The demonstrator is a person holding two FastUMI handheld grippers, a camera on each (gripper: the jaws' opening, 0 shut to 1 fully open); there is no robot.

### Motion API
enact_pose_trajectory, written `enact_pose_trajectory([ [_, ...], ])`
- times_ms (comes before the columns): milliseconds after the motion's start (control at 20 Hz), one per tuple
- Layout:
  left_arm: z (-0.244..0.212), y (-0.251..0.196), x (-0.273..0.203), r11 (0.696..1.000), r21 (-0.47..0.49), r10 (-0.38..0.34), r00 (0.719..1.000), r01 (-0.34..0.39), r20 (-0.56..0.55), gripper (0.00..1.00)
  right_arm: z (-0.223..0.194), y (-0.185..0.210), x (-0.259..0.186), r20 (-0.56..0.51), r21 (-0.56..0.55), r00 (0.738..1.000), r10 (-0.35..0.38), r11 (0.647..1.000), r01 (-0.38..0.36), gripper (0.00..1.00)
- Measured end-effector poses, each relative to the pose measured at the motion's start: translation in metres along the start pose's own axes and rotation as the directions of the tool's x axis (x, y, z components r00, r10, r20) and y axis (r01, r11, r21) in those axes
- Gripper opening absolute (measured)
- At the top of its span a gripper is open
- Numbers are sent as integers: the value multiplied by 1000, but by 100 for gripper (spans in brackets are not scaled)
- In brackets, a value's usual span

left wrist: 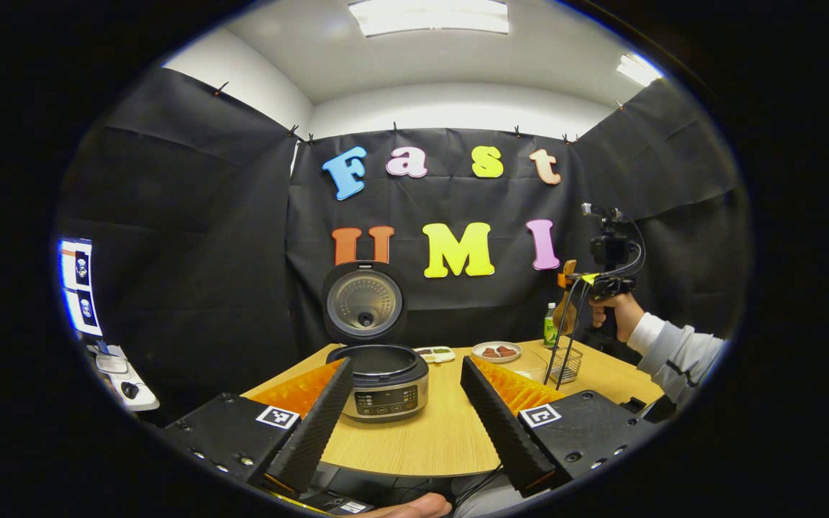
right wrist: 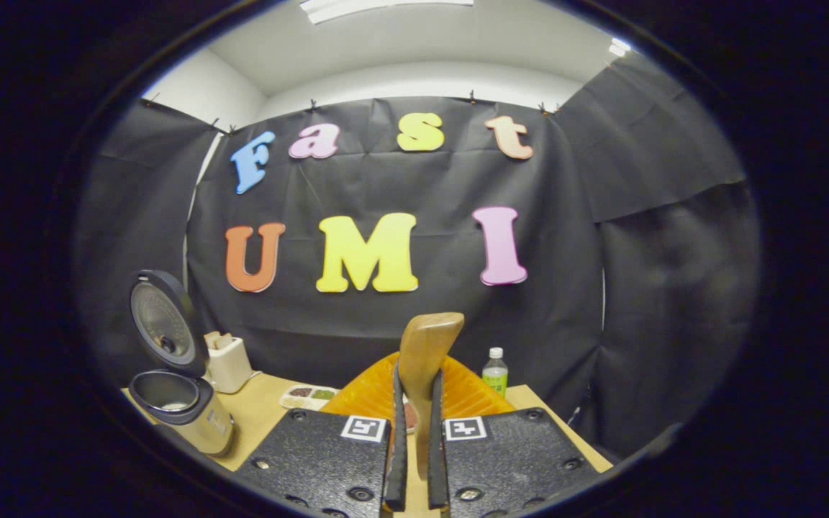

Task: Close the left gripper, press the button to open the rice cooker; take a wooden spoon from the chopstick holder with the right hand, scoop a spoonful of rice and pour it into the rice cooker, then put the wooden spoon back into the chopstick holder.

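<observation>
Right tongs point(right wrist: 415, 460) are clamped on the brown wooden spoon point(right wrist: 425, 352), raised above the wire chopstick holder point(left wrist: 565, 363). Left tongs point(left wrist: 404, 417) are spread apart near the open silver rice cooker point(left wrist: 384, 381).

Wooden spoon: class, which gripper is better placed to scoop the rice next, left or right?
Right. The right gripper is shut on the wooden spoon; the left gripper is open, holding nothing, facing the open rice cooker.
</observation>
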State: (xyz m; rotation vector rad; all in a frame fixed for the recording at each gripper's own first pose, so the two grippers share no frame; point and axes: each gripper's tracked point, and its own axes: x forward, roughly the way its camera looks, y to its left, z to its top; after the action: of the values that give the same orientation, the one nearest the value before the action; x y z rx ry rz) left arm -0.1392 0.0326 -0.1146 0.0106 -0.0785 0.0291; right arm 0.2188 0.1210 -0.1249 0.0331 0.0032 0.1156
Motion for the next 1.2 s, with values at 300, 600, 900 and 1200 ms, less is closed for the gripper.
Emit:
enact_pose_trajectory([
  [300, -13, -4, 2, 1000, 3, -12, 1000, 12, -23, 96, -54, -44, 20, -37, 72, 998, -44, 996, 47, 17],
  [600, -21, 5, 13, 1000, 3, 26, 999, -25, -46, 96, -93, -41, 37, -125, 153, 992, 10, 988, 9, 22],
  [900, -28, 12, 24, 999, -19, 47, 997, -49, -61, 96, -93, -48, 38, -141, 123, 990, -28, 991, 46, 79],
  [1200, -21, 21, 47, 996, -23, 81, 995, -83, -63, 96, -50, -31, -8, -58, 58, 997, -41, 997, 45, 98],
])
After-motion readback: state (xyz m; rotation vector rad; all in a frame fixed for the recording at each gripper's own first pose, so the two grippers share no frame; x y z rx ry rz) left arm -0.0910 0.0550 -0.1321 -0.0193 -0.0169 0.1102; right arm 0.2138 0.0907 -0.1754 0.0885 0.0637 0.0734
